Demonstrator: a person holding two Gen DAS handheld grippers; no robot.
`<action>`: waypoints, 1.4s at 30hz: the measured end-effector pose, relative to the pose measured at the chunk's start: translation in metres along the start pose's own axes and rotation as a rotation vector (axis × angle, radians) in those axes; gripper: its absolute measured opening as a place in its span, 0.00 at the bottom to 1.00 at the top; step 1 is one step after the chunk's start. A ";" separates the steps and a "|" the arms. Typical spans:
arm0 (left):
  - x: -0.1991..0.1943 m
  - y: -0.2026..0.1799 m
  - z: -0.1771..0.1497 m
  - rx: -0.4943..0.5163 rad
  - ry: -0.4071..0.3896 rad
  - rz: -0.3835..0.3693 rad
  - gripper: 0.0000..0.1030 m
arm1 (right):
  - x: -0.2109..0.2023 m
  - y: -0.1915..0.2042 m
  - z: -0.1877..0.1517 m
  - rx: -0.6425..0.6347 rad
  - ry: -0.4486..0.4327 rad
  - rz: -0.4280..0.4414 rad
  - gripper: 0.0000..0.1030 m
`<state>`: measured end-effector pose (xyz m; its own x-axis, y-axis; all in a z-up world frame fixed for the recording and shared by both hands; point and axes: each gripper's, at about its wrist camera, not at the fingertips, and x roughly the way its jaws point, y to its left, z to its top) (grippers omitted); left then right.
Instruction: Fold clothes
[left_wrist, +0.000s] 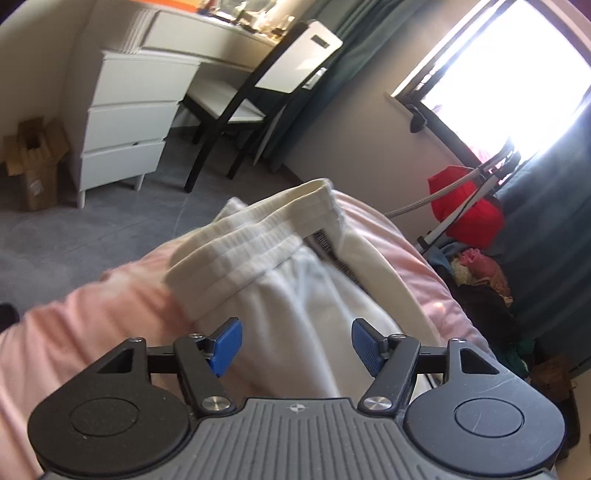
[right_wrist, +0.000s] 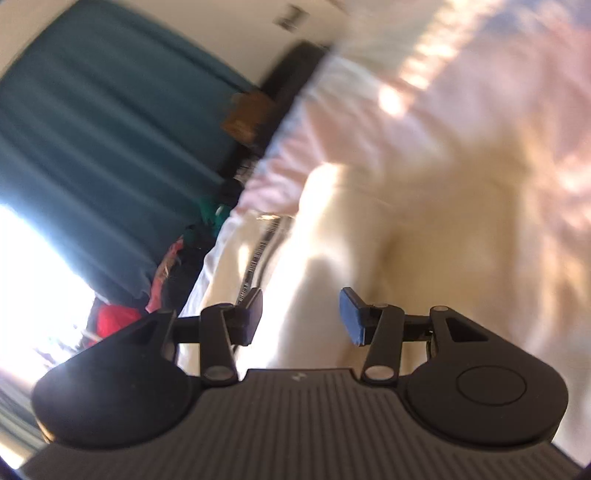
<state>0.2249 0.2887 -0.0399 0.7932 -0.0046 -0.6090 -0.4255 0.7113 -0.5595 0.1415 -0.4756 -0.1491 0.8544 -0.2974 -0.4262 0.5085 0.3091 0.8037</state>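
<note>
White trousers (left_wrist: 295, 295) lie on the pink bedcover (left_wrist: 92, 332); the left gripper (left_wrist: 296, 341) and right gripper (right_wrist: 301, 314) hover above, jaws spread, holding nothing.

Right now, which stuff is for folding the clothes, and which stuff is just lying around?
For the job:
white garment
pink bedcover
left gripper, open
right gripper, open

Just lying about:
chair
white drawers
cardboard box
red bag

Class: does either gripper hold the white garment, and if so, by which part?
Neither. The left gripper and right gripper are both open above the white garment.
</note>
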 end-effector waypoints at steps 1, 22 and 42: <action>-0.005 0.008 -0.005 -0.028 -0.009 -0.008 0.66 | -0.005 -0.007 0.001 0.047 0.021 -0.003 0.48; 0.027 -0.006 0.013 -0.181 -0.135 0.129 0.12 | 0.044 0.001 -0.006 -0.074 -0.003 0.017 0.20; -0.137 0.089 -0.012 -0.003 0.006 0.114 0.14 | -0.113 -0.024 0.027 -0.036 0.124 0.024 0.19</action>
<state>0.0736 0.3442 -0.0131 0.7371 0.0718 -0.6719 -0.5138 0.7054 -0.4882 0.0296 -0.4738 -0.1089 0.8717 -0.1766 -0.4570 0.4897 0.3478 0.7995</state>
